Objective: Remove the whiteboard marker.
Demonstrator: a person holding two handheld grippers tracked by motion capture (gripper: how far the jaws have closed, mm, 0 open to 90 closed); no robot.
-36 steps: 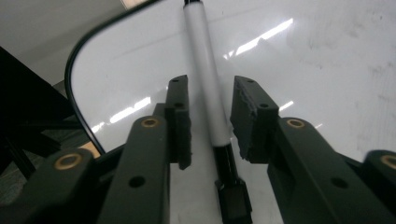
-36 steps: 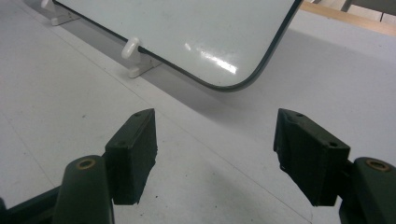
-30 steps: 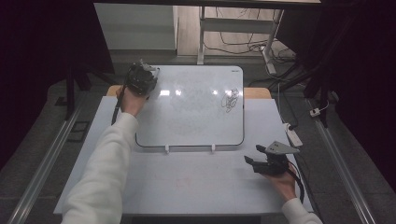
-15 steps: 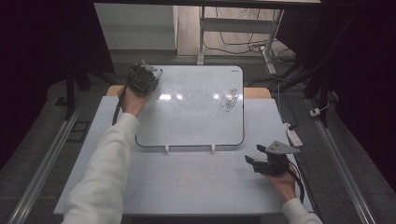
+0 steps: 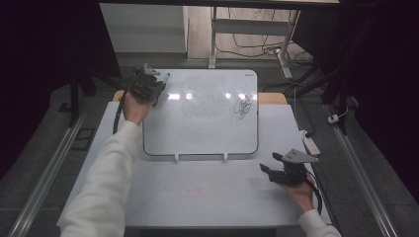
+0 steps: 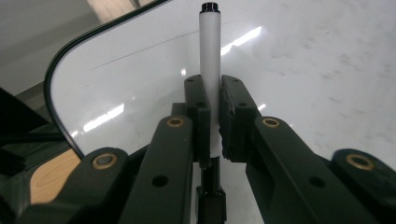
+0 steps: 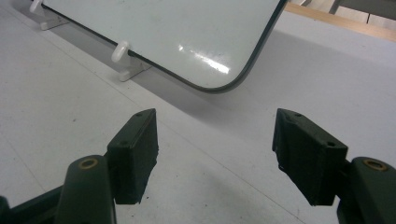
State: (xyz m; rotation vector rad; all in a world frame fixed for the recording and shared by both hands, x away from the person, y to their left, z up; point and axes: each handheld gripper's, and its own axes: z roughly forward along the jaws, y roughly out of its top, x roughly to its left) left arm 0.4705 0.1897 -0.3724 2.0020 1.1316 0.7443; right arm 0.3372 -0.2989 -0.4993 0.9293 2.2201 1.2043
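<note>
One gripper [image 6: 212, 116] clamping marker [image 6: 210, 51], other [image 7: 215, 154] wide open

Whiteboard [image 5: 207, 123]: glossy white, thin black border, black scribble [image 5: 242, 106] near its far right corner, white clips on its near edge. Marker [image 6: 210, 70]: white barrel, black tip, between black jaws with brass-coloured pins. Table [image 5: 197, 197]: pale grey; sleeve [image 5: 106, 182]: white.

No words, numbers or brands can be read anywhere. The whiteboard [image 5: 200, 113] carries a dark scribble [image 5: 243, 105] near its right edge, perhaps just loops, not letters.
</note>
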